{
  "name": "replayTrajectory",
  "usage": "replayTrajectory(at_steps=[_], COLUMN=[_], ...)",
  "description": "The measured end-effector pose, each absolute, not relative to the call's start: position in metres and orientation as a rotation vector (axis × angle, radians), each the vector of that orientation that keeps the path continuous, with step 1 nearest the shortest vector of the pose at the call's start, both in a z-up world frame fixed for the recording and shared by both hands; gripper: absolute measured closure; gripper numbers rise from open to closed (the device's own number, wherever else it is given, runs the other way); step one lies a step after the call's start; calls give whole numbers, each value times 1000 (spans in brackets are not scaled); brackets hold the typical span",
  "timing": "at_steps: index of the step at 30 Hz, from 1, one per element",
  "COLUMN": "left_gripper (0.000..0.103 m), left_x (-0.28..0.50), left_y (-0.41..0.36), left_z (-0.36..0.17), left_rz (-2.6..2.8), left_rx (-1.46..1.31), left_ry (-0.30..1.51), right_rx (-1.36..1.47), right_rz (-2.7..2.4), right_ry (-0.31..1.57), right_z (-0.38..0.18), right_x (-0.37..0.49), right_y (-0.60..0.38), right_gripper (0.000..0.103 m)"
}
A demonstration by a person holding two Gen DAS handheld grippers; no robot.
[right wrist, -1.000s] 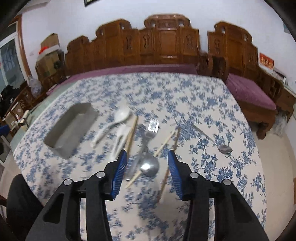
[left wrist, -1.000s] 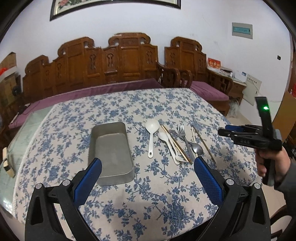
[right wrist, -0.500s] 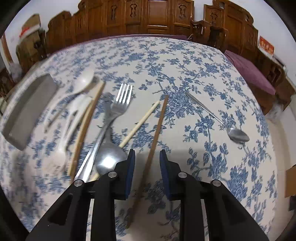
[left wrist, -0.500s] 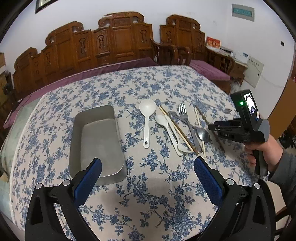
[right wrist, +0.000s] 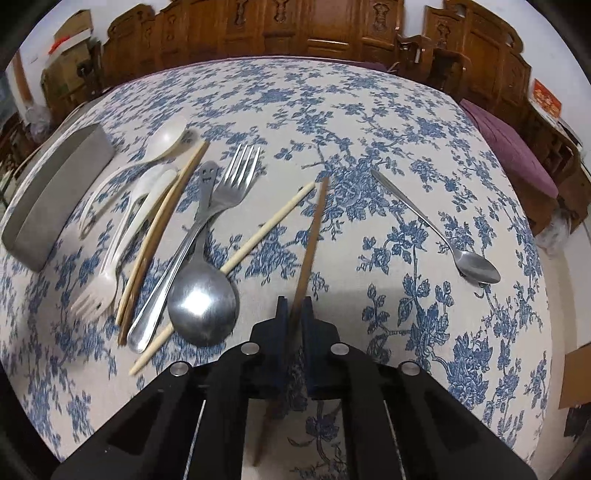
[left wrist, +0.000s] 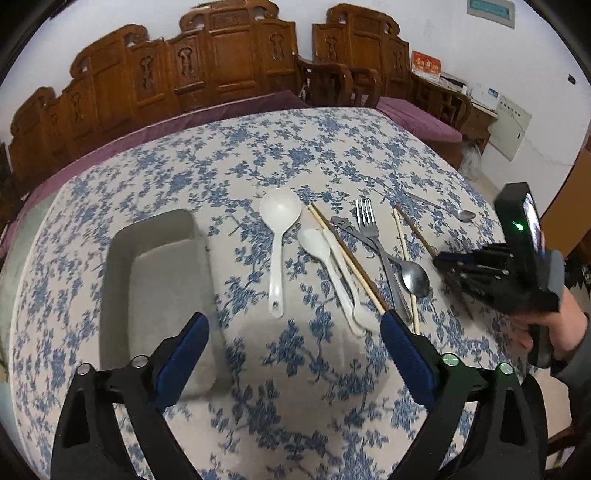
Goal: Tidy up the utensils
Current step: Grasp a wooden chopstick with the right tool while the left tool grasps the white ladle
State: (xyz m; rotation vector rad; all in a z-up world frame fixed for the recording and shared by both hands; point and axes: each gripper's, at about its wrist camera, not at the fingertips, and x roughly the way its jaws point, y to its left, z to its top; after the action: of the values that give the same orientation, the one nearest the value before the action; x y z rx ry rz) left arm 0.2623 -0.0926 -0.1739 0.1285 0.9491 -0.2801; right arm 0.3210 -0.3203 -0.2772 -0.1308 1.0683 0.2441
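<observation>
A home's living or dining room: carved wooden benches (left wrist: pixel 229 70) with purple cushions (left wrist: pixel 417 118) line the wall behind a table (left wrist: pixel 295 155) under a blue-flowered cloth.

We see a round table (left wrist: pixel 332 155) under a white cloth printed with blue flowers. Behind it runs a carved dark-wood bench (left wrist: pixel 229 70) with a purple cushion (left wrist: pixel 207 110), and a matching seat (left wrist: pixel 417 110) stands at the right. The wall (left wrist: pixel 443 26) is white, with a pale panel (left wrist: pixel 509 125) low on it and a small red sign (left wrist: pixel 426 62) on a side cabinet.
</observation>
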Motion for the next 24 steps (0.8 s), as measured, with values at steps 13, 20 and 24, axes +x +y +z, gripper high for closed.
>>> replayTrajectory(at_steps=[13,20,24], left_gripper=[55,61,67], left_x=[346,373,385], left_y=[-106,-108,-108], left_z=[-223,-235,-242], left_rz=[-269,-231,-215], left_rx=[132,121,102], left_ry=[1118,1147,1168], right_rx=[-67,-96,-98], right_rz=[289,285,287], right_ry=[1081,1073,1070], right_z=[-277,-276,-277], right_x=[321,320,319], right_y=[-332,-329,-329], right_gripper=[97,97,97])
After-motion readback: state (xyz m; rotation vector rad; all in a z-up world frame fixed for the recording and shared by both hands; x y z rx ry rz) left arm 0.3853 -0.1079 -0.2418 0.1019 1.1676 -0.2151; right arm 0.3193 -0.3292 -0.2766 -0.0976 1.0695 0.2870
